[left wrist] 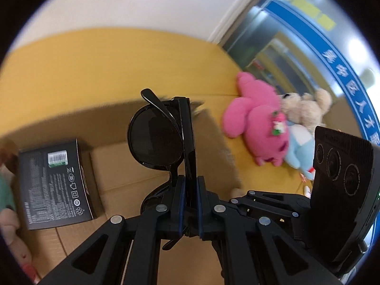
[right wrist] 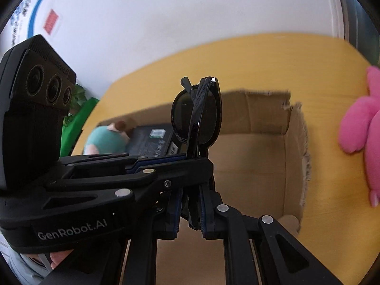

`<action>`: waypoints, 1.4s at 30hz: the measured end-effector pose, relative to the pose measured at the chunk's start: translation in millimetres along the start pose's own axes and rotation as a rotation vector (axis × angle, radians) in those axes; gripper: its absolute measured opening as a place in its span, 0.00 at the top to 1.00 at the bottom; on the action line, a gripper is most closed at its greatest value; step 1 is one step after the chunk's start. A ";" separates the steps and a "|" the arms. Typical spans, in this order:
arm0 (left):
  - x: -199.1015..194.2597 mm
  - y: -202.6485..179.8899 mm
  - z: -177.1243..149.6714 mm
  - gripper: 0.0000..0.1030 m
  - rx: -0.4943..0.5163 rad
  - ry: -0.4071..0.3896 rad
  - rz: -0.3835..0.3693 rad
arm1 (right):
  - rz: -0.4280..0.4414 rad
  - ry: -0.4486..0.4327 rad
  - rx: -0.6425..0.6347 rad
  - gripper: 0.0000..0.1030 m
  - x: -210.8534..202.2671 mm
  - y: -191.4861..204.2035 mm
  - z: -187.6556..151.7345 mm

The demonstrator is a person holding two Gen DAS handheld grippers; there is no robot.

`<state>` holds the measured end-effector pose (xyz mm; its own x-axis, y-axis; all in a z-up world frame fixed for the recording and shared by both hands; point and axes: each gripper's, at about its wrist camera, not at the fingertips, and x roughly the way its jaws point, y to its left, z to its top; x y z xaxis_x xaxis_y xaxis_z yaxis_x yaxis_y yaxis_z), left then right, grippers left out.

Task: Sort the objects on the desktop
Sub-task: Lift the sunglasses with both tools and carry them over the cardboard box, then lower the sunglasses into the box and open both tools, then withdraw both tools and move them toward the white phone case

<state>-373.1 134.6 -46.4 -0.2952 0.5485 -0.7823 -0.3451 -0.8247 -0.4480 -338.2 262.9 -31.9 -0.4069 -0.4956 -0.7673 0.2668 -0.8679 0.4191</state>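
Note:
Folded black sunglasses (left wrist: 156, 137) stand upright, held over the open cardboard box (left wrist: 142, 166). My left gripper (left wrist: 190, 185) is shut on the sunglasses near the bridge. In the right wrist view my right gripper (right wrist: 190, 199) also grips the sunglasses (right wrist: 197, 116) from below, with the left gripper (right wrist: 166, 163) coming in from the left just above it. A black product box (left wrist: 54, 182) lies inside the cardboard box. A pink plush (left wrist: 258, 123) and a beige bear plush (left wrist: 301, 111) lie on the yellow table (left wrist: 118, 66).
A teal plush (right wrist: 106, 140) sits in the cardboard box's (right wrist: 261, 166) left end beside the black product box (right wrist: 152, 142). The pink plush (right wrist: 365, 128) lies right of the cardboard box. A white wall stands behind the table (right wrist: 308, 71). Green leaves (right wrist: 78, 114) show at the left.

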 end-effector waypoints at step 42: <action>-258.9 -72.2 -237.9 0.21 0.143 -0.574 0.514 | -0.298 -0.351 -0.165 0.00 -157.3 125.4 -175.7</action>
<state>-59.9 19.3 85.6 -0.8500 0.1202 -0.5129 -0.1404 -0.9901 0.0005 -87.2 238.1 56.2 -0.7488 -0.2328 -0.6205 0.2173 -0.9708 0.1020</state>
